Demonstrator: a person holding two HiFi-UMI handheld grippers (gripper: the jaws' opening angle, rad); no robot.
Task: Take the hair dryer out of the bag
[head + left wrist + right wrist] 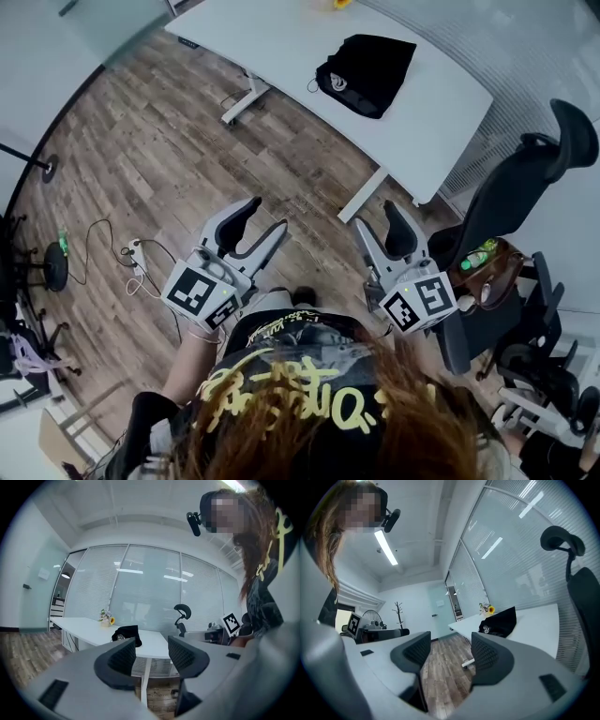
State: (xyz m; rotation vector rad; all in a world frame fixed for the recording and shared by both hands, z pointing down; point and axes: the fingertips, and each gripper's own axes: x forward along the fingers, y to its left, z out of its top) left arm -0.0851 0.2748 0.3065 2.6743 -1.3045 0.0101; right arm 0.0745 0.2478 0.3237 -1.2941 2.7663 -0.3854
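Head view, nearest: person's hair and black top with yellow print [300,394]. Just ahead, both tongs are held level in the air over the wood floor [159,159].

Left tongs [265,220] [151,656]: released, jaws apart, nothing between them. Right tongs [375,217] [445,651]: also released, jaws wide, only floor seen through the gap.

Power strip with cable [136,253] lies on the floor to the left. Black office chair [525,187] stands to the right, beside the table.

Further off is the white table [281,47]. The black bag [367,70] [126,632] [499,620] lies flat on it, well apart from both tongs. Hair dryer can't be seen. Small sunflower pot [107,617] [488,608] sits on the table beyond the bag. Glass wall with blinds behind.
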